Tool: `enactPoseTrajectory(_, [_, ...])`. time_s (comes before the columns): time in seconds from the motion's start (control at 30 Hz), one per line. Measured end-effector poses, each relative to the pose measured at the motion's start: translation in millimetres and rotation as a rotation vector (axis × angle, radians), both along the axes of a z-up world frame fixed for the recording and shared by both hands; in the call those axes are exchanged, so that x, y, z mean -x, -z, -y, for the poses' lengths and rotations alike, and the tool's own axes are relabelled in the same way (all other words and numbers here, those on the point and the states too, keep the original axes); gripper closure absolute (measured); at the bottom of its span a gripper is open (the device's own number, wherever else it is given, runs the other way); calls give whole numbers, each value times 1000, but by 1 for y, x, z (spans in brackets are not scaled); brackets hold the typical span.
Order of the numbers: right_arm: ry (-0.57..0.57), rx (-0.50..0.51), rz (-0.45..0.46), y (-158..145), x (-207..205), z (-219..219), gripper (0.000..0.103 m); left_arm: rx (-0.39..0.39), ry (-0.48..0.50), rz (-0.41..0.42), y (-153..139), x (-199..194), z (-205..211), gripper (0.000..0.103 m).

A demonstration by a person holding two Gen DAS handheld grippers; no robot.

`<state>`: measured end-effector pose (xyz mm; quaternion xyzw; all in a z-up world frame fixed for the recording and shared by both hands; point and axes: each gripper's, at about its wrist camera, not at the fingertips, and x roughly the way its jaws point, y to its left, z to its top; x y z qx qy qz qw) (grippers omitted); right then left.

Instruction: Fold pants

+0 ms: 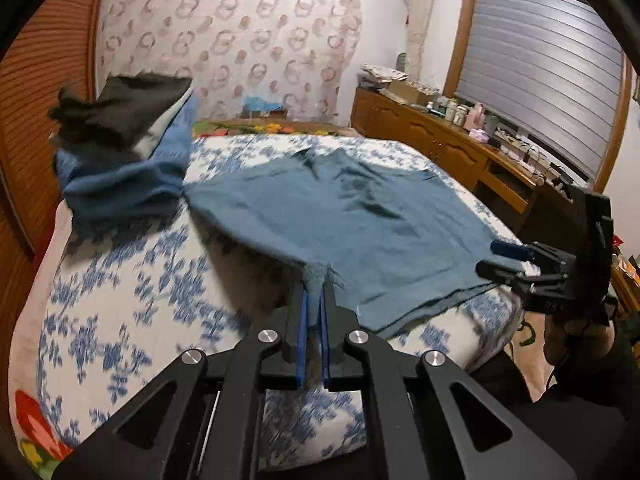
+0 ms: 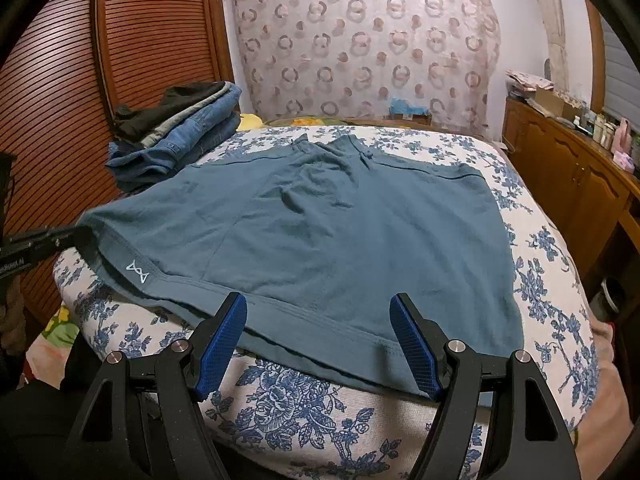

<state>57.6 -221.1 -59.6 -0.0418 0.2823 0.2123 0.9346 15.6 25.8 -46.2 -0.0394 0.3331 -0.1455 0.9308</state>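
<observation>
Your left gripper (image 1: pixel 314 280) pinches the near-left hem corner of the pants (image 2: pixel 320 232) spread on the bed (image 2: pixel 304 408), ready to fold, while your right gripper (image 2: pixel 320 312) (jaws spread) waits at the near hem.

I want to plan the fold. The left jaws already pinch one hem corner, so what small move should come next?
Probably close the right gripper on the hem of the teal pants: its jaws stand open over that edge, while the left gripper already pinches its corner.

dresser (image 1: pixel 460 140) clutter too small to tell; bedspread (image 1: pixel 120 280) motion-blurred.
</observation>
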Motion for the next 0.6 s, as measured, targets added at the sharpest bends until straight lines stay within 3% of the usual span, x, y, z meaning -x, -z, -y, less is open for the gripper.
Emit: enactPoseTrajectory(0.6, [10, -26, 38, -12, 10, 19, 27, -21, 157, 67, -44, -39, 64, 97])
